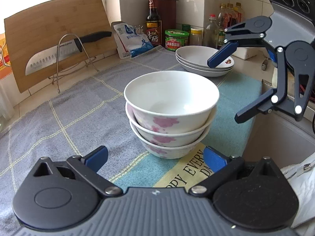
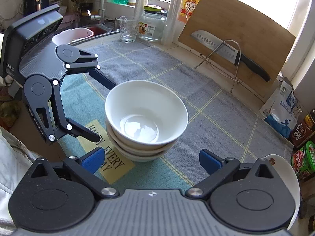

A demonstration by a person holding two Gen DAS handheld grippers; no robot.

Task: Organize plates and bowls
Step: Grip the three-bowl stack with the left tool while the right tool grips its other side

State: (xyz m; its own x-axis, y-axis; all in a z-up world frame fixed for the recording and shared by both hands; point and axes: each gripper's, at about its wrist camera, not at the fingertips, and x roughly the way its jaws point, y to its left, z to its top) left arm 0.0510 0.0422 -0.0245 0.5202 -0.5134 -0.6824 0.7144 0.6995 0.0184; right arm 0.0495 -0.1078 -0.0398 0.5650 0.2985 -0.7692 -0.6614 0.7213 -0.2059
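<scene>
Both grippers, left [image 1: 155, 158] & right [image 2: 151, 160], wide, empty; white floral ceramic bowl stack [image 1: 170, 116] nested, near; white plate stack [image 1: 204, 62] far right. Likely sorted.

**Room around the bowl stack**

Bowl stack [image 1: 170, 116] stands alone mid-counter; bare cloth [image 1: 78, 108] open on its left and behind. Left gripper [image 1: 155, 158] wide open just short of the stack, right gripper [image 1: 226, 90] open close on the stack's right side, above the teal mat [image 1: 236, 96]. Plates [image 1: 204, 61] block the far right. Cutting board [image 1: 57, 37] with knife [image 1: 65, 53] on rack closes the back left. Salt bag [image 1: 132, 41], bottles [image 1: 153, 21] and jars [image 1: 176, 40] line the wall. Glass [image 2: 128, 29] and big jar [image 2: 152, 25] stand at the cloth's sink end.
</scene>
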